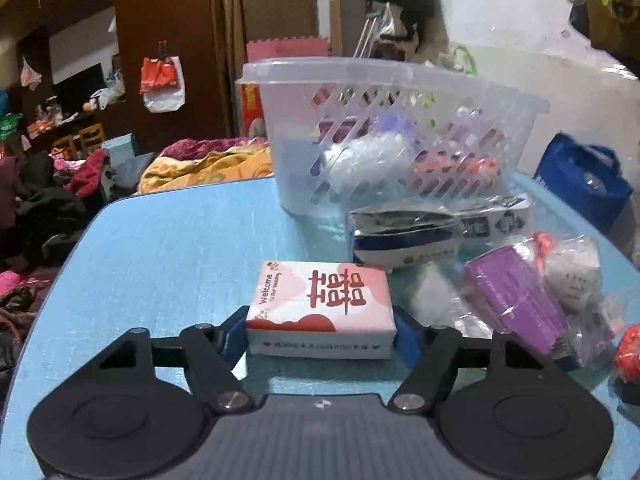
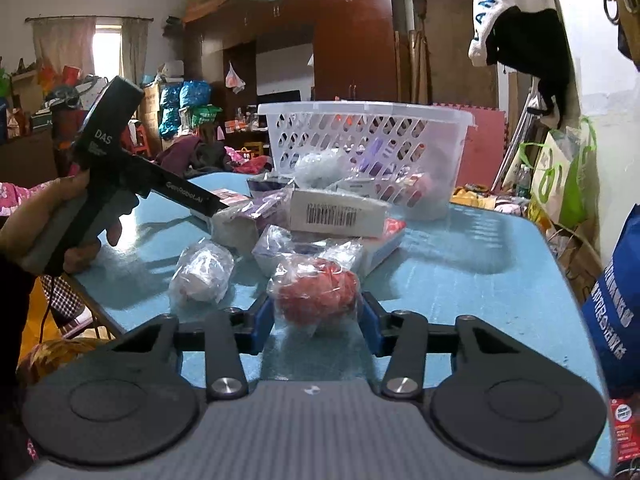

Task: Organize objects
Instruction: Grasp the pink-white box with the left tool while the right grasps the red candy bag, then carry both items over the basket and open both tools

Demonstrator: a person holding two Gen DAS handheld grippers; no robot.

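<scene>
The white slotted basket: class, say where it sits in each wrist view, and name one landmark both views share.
Left wrist view: the white slotted basket stands upper centre-right, at the far end of the blue table, behind the pink tissue pack.
Right wrist view: the basket stands upper centre, beyond the bagged red item.
Shared landmark: the dark wooden wardrobe behind it.
</scene>
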